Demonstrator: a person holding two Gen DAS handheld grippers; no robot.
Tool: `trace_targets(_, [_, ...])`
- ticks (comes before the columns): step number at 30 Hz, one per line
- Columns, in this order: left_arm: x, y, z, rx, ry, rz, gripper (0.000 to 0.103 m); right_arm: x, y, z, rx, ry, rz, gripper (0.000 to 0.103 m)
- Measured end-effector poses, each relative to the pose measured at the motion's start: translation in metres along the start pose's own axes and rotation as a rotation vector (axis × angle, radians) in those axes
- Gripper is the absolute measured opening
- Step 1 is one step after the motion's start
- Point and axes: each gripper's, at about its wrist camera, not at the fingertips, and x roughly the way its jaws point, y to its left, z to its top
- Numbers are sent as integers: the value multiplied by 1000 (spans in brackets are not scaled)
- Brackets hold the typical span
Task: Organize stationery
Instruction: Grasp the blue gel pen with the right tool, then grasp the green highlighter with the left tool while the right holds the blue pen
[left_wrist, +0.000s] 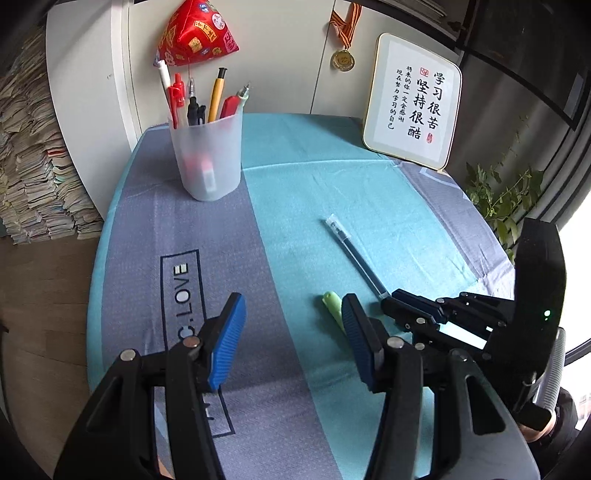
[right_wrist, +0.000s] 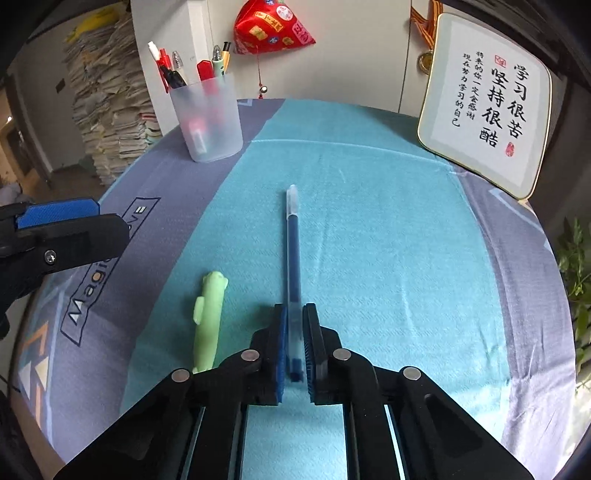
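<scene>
A blue gel pen (right_wrist: 291, 251) lies on the teal cloth, its clear cap pointing away. My right gripper (right_wrist: 294, 317) is shut on the pen's near end, low on the table; it shows in the left wrist view (left_wrist: 391, 299) too, with the pen (left_wrist: 354, 251). A light green pen (right_wrist: 208, 314) lies just left of it, also seen in the left wrist view (left_wrist: 334, 308). My left gripper (left_wrist: 293, 317) is open and empty above the cloth, left of the green pen. A frosted pen cup (left_wrist: 207, 155) with several pens stands at the back left, also in the right wrist view (right_wrist: 208, 118).
A framed calligraphy card (left_wrist: 413, 107) leans at the back right. A red pouch (left_wrist: 195, 33) and a medal (left_wrist: 343, 59) hang on the wall. A paper stack (left_wrist: 33, 166) stands left of the table. A plant (left_wrist: 506, 199) is at the right edge.
</scene>
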Motion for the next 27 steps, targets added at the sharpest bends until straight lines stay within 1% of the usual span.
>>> trace_targets(3, [6,-5,-8,-16,0,6,52,-11,-9,-15,43,-18,16,8])
trace_targets(8, [16,-13,-16,-31,23,-13,52,-27,-24,-39,113,-43,17,8])
trace_targets(12, [21,-22,-24,-34,38,-29,52,-35,-26,-48,139,-58,-3,8])
trace_targets(14, [24,-28,-28,-27,47,-33,52,-38,-28,-53,153,-56,1,8])
trace_targets(19, [33,-41,-34,-7,60,-14,52,-45,-32,-62,187,-60,2,8])
trace_targets(21, [38,-47,-34,-1,49,3,52,-47,-33,-65,196,-61,1,8])
trace_targets(23, [46,-51,-33,5,59,36,52,-48,-35,-67,220,-64,11,8])
trace_targets(27, [50,-58,-33,18,36,106,52,-51,-38,-72,245,-68,19,8])
